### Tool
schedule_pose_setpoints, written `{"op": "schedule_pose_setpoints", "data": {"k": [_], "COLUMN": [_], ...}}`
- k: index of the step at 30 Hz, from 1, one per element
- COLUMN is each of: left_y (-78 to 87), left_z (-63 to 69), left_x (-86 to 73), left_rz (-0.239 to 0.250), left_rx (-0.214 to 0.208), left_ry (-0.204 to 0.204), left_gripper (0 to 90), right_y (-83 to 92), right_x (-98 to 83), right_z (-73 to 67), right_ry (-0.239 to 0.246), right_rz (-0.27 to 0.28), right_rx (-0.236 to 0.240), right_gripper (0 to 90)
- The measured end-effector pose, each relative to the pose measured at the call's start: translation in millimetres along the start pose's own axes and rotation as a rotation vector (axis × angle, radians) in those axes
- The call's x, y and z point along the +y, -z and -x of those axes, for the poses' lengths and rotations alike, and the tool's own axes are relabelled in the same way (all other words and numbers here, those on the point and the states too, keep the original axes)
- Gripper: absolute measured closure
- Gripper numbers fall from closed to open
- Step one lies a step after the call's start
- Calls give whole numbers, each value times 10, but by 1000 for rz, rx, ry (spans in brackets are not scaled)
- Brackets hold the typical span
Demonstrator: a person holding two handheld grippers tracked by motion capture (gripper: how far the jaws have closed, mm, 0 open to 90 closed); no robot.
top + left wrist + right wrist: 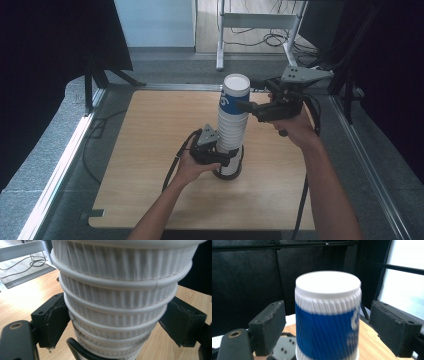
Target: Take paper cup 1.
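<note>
Looking down from the high view, a tall stack of white ribbed paper cups (233, 127) stands upside down near the middle of the wooden table (150, 150), its foot in a dark ring-shaped holder (228, 174). The top cup (234, 97) carries a blue band. The left gripper (223, 157) clamps the stack low down, just above the holder. The right gripper (245, 106) sits level beside the top cup, on its right.

Seen from the left gripper view, both black pads (57, 318) press against the ribbed sides of the stack (120, 297), pinching it; a curved black rim of the holder (80, 351) shows below.

From the right gripper view, the blue-banded top cup (327, 320) stands between the jaws, its white flat base uppermost. Both pads (272, 323) stand clear of it with a gap on each side, so this claw is spread and holds nothing.
</note>
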State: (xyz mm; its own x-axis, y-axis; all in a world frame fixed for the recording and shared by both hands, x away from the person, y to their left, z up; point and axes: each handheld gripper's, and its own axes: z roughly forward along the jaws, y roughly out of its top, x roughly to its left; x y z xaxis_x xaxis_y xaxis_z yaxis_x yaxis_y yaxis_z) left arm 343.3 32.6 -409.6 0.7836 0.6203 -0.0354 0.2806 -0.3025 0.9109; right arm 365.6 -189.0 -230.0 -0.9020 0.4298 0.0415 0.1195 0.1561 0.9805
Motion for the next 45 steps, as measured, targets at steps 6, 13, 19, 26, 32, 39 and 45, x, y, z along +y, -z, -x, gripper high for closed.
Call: {"op": "schedule_pose_setpoints", "data": {"k": [6, 13, 19, 26, 32, 39, 45], "left_y": [1, 1, 0, 0, 0, 2, 7], "left_z": [3, 3, 4, 3, 1, 5, -2], "left_x": [0, 11, 13, 12, 12, 14, 15], "left_rz": [0, -11, -15, -15, -17, -19, -22], "left_rx": [4, 1, -2, -5, -2, 0, 0], "left_ry": [-1, 0, -4, -6, -8, -6, -7], "left_gripper": [136, 136, 136, 135, 135, 135, 135], "right_y": [-137, -175, -141, 16, 198, 411, 570], "right_x": [94, 100, 146, 355, 535, 598, 546], "right_z": [-18, -10, -26, -99, -199, -243, -234], "right_ry": [5, 14, 21, 41, 71, 81, 80], "right_rz": [-10, -5, 19, 94, 140, 163, 172], "right_rx": [-1, -14, -23, -39, -57, -63, -75], "right_gripper": [185, 284, 289, 291, 293, 293, 293]}}
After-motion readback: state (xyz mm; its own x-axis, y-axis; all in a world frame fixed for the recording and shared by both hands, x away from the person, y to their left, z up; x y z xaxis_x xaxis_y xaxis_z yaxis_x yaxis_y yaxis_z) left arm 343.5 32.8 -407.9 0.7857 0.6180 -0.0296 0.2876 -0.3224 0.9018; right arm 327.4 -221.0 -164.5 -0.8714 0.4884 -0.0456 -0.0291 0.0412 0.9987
